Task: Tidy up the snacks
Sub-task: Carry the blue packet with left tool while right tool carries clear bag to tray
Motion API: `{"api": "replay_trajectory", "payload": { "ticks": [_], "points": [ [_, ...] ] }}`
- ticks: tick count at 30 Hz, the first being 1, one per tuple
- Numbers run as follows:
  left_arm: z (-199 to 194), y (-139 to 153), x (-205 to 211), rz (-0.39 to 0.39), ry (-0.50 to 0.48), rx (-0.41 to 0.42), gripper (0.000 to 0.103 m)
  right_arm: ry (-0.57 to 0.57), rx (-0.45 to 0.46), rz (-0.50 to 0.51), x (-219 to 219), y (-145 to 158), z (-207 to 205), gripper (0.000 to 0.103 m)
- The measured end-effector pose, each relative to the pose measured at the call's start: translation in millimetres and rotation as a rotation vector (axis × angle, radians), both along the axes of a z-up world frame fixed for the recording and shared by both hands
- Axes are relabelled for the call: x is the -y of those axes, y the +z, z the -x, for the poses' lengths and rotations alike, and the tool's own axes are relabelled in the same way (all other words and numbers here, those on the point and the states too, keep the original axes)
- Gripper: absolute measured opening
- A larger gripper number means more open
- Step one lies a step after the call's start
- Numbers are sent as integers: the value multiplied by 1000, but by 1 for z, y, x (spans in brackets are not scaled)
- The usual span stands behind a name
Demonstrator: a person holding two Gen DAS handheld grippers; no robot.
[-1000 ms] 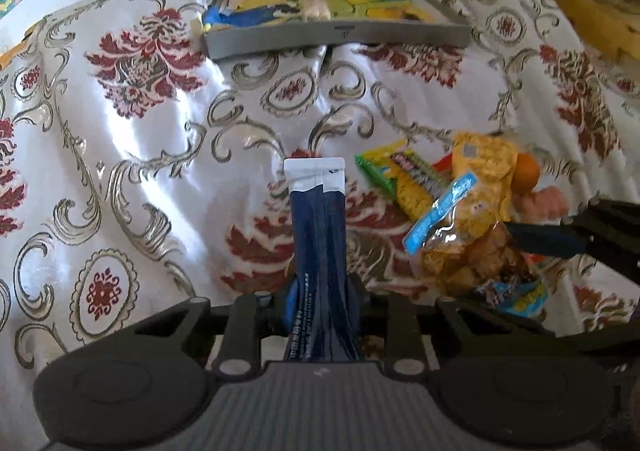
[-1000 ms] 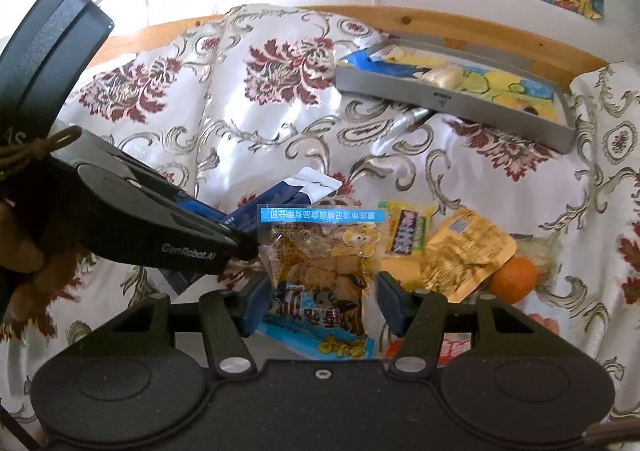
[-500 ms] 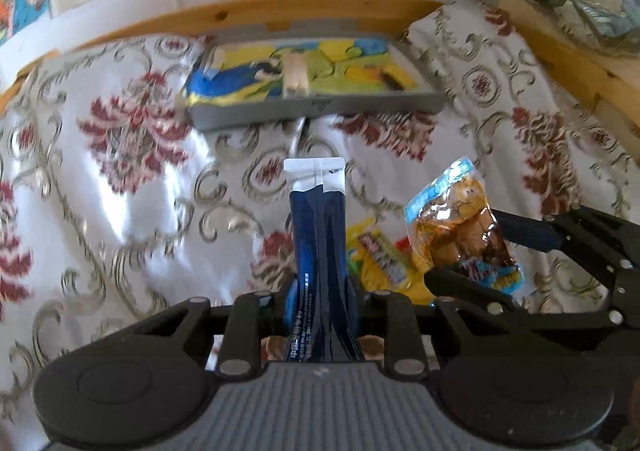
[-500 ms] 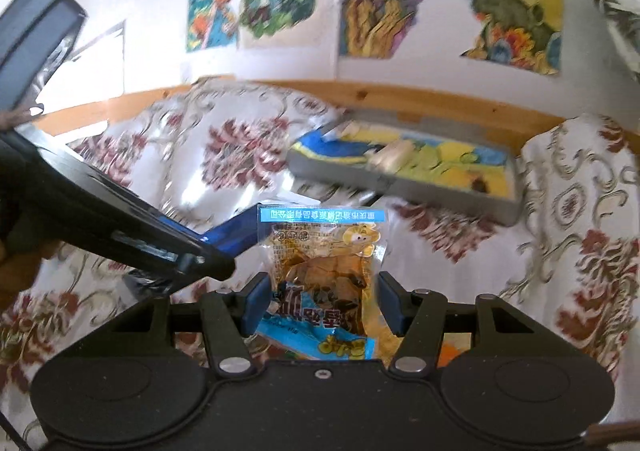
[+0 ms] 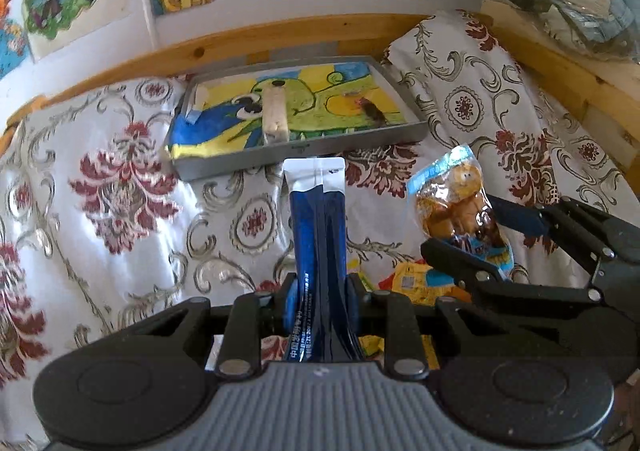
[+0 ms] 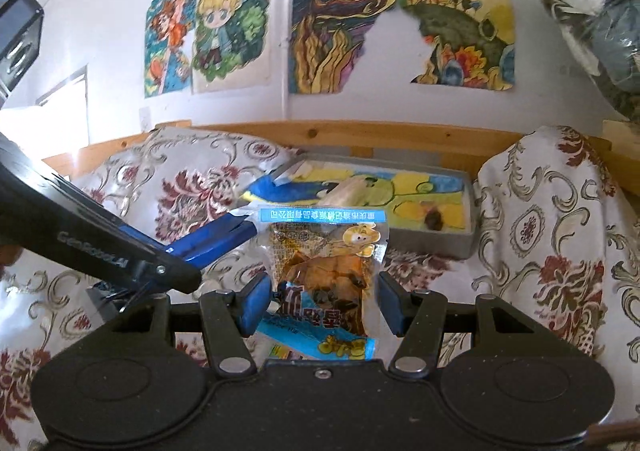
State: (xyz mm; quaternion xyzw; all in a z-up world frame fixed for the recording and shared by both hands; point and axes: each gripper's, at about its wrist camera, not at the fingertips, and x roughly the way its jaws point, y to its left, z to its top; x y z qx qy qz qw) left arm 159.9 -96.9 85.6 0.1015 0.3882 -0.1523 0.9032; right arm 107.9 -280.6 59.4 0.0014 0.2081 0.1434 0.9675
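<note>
Left wrist view: showed the left tongs (image 5: 320, 291) clamped on the lower end of a dark-blue sachet (image 5: 318, 219), held upright with its white top pointing at the grey tray (image 5: 296, 151). Showed the right tongs (image 6: 320, 299) closed likewise, pinching a clear snack packet (image 6: 324, 271) with a blue strip, carried in the air just right of the sachet. Compared with a second ago, sat far higher and nearer the tray: then hovered low over the heap of snacks on the patterned cloth (image 5: 120, 211), now looked down into the tray's painted floor from just short of its front wall. Judged from that: both pickups done, the carry to the tray well along, only the setting down left for this pair. Counted two tongs, two snacks in the air, one to each, and one tray. Counted two things already in the tray, a pale wrapped piece (image 5: 274, 113) and a small dark piece (image 5: 372, 111). Made out one yellow packet (image 5: 412, 281) on the cloth below; could not count the rest, hidden behind the tongs.
</note>
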Motion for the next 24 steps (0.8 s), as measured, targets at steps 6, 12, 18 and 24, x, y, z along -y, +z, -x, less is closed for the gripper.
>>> {"api": "replay_trajectory", "payload": {
  "ticks": [6,12,18,24],
  "points": [
    [-32,10,9,-11,-26,55,27,-25,80,47,3,7,-33,59],
    [-89,8,11,24,-5,116,27,-62,157,49,11,13,-94,59],
    [-146,3,20,63,20,228,27,-96,185,51,22,-3,-140,59],
    [-198,-16,46,121,51,249,27,-151,172,24,38,-23,-174,59]
  ]
}}
